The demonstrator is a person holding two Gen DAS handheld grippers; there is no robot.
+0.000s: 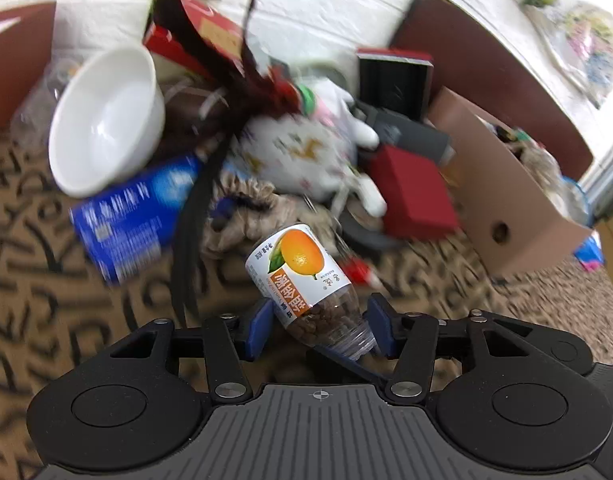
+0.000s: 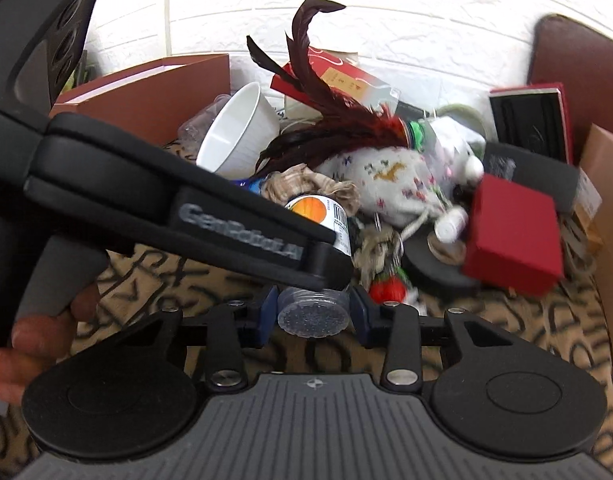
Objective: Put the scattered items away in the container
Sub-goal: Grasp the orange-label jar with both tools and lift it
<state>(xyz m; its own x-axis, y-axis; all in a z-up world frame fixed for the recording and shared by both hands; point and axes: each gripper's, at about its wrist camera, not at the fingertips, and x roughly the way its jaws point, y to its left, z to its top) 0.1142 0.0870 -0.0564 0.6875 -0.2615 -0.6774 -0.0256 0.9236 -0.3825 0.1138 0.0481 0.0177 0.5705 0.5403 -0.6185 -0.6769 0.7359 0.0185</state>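
Far left: white bowl (image 1: 106,120) tipped on its side, blue packet (image 1: 126,220) just below it on the lettered carpet (image 1: 34,280). Centre, near: left gripper (image 1: 320,328) clenched on the clear lower end of the orange-label bottle (image 1: 302,272), bottle tilted, brown pellets inside, held above the carpet in front of the clutter pile. Right gripper (image 2: 312,314) closing in around the same bottle's base (image 2: 313,314); contact unclear, cannot tell. Behind: patterned plush (image 1: 298,152), dark feathers (image 2: 306,80). Right: red box (image 1: 418,196), then cardboard box (image 1: 502,204).
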